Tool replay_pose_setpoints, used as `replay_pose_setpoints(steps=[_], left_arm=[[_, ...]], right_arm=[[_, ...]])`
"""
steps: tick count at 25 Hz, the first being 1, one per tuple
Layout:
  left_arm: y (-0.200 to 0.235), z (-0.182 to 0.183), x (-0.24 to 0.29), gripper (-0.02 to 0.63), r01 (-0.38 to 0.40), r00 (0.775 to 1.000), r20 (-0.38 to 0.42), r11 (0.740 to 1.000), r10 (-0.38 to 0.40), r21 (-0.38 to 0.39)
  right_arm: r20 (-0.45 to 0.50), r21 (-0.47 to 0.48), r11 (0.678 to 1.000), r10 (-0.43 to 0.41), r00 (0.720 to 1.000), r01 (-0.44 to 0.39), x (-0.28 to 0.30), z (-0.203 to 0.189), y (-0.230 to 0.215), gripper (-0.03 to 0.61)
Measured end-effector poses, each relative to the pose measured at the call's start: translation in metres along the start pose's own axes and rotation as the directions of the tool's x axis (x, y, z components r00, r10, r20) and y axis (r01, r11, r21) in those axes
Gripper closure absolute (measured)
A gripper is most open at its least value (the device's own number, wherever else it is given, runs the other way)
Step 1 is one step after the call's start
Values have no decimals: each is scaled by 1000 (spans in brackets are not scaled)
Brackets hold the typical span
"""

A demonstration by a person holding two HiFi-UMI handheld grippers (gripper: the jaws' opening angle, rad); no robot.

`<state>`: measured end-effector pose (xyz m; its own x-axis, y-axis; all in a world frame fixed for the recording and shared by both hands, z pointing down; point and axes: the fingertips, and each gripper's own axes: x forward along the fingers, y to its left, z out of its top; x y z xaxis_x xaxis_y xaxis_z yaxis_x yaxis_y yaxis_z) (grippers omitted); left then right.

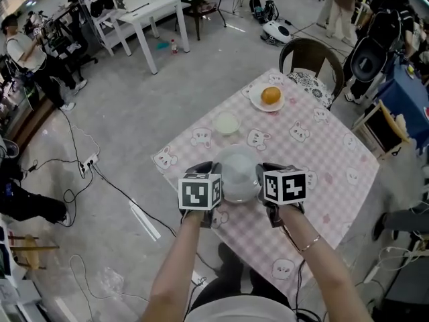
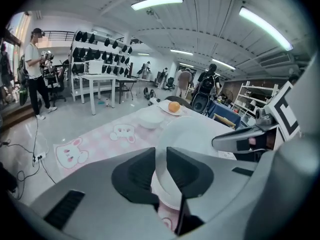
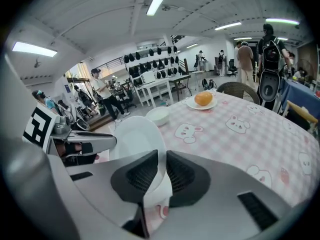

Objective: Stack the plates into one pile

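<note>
A white plate (image 1: 239,173) hangs between my two grippers over the near part of the pink checked table (image 1: 322,153), and looks lifted off the cloth. My left gripper (image 1: 217,177) is shut on the plate's left rim (image 2: 161,154). My right gripper (image 1: 261,177) is shut on the opposite rim (image 3: 150,149). Farther along the table sits a small white dish (image 1: 226,123), and beyond it a white plate (image 1: 257,102) carries an orange (image 1: 271,95). Both are also in the left gripper view, the dish (image 2: 149,118) in front of the orange (image 2: 173,106).
A dark chair (image 1: 312,56) stands at the table's far corner. White work tables (image 1: 151,9) stand across the grey floor, and cables (image 1: 100,173) trail on the left. A person (image 1: 27,56) stands at far left; others stand near a stroller (image 1: 369,59) at the right.
</note>
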<state>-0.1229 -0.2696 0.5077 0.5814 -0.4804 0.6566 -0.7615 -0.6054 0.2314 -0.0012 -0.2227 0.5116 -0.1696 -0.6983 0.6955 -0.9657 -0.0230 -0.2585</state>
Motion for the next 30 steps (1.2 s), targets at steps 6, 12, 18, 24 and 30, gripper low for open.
replay_pose_setpoints(steps=[6,12,18,24,30], left_arm=[[-14,-23,15,528,10,998,-55,1000,-9,11],[-12,-33,21,528,-3,995,-96,1000,3,-6],[0,-42,28,526,-10,991,-131,1000,6,-26],[-1,-53,36,526,-7,987,-161,1000,3,-25],[0,-55,44,523,-12,987,-163,1000,14,7]], right_arm=[[-43,51,999,3,999,-1,4,-28,-19,518],[-79,65,997,37,996,-32,12,-38,-20,518],[-111,56,998,36,993,-30,28,-43,-16,514],[-137,20,1000,9,991,-7,33,-52,-21,508],[-139,-31,999,-28,990,24,40,-53,-26,506]])
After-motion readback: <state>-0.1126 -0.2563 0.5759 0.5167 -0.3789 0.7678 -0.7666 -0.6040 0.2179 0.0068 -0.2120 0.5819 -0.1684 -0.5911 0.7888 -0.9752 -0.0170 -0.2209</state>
